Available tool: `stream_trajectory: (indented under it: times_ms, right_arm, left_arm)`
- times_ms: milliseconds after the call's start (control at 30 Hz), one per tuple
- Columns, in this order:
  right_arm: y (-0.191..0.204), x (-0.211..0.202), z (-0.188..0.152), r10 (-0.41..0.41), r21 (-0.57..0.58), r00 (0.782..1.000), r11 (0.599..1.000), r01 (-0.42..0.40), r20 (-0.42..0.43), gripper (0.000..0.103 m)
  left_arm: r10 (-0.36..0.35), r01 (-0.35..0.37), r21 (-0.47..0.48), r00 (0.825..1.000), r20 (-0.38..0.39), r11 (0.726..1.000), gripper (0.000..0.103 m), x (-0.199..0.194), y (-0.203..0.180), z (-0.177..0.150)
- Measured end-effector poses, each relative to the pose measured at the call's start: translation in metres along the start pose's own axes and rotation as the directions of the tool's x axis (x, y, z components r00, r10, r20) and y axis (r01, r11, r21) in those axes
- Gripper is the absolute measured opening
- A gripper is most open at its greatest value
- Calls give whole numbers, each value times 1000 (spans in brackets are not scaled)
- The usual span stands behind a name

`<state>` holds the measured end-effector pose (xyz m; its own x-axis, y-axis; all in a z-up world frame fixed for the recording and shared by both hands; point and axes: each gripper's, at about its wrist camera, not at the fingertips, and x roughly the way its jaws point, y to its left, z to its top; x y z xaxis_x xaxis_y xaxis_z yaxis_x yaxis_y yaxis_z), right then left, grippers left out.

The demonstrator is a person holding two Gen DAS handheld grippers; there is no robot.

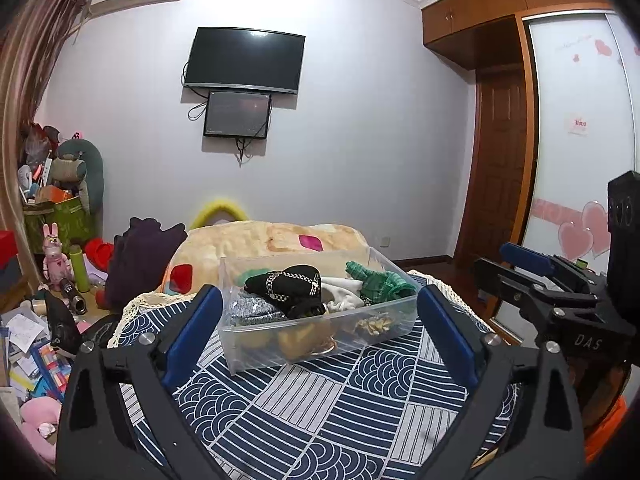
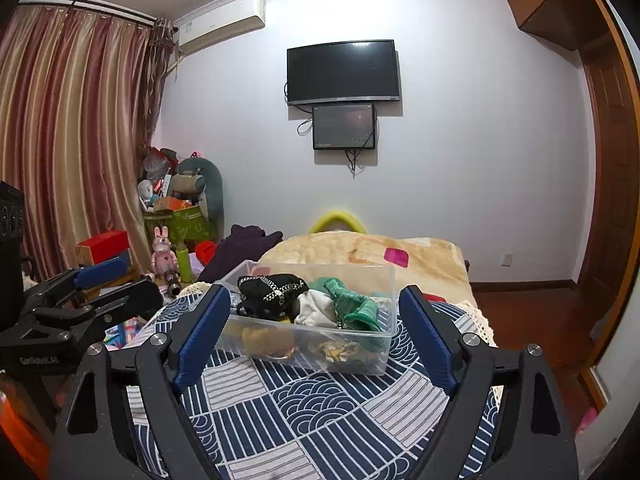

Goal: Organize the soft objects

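Note:
A clear plastic bin [image 1: 384,312] [image 2: 372,356] stands on a blue-and-white patterned cloth [image 1: 320,412] [image 2: 304,412]. It holds a black cloth with a chain pattern [image 1: 292,286] [image 2: 272,288], a white piece [image 1: 340,294] [image 2: 316,308], a green knitted piece [image 1: 380,282] [image 2: 352,304], a grey piece [image 1: 252,310] and yellowish items low down [image 1: 372,324]. My left gripper [image 1: 320,300] is open and empty, just short of the bin. My right gripper [image 2: 316,312] is open and empty, also facing the bin. Each gripper shows in the other's view [image 1: 532,268] [image 2: 100,280].
A beige blanket [image 1: 272,240] [image 2: 380,252] and a dark purple garment [image 1: 140,256] [image 2: 244,248] lie behind the bin. Toys, boxes and papers clutter the floor at left [image 1: 44,320] [image 2: 168,248]. A wardrobe and door stand at right [image 1: 504,160].

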<state>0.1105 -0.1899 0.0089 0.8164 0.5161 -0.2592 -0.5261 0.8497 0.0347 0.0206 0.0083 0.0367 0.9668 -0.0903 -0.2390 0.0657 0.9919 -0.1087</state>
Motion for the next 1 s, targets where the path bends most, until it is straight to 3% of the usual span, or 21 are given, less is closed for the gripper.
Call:
stream_trajectory:
  times_ms: [1000]
  right_arm:
    - [0,-10,-1,5,22,1000,1000,-5,4,85]
  left_arm:
    - [-4,5,-6,1000,7,1000,100,-5,-1,-2]
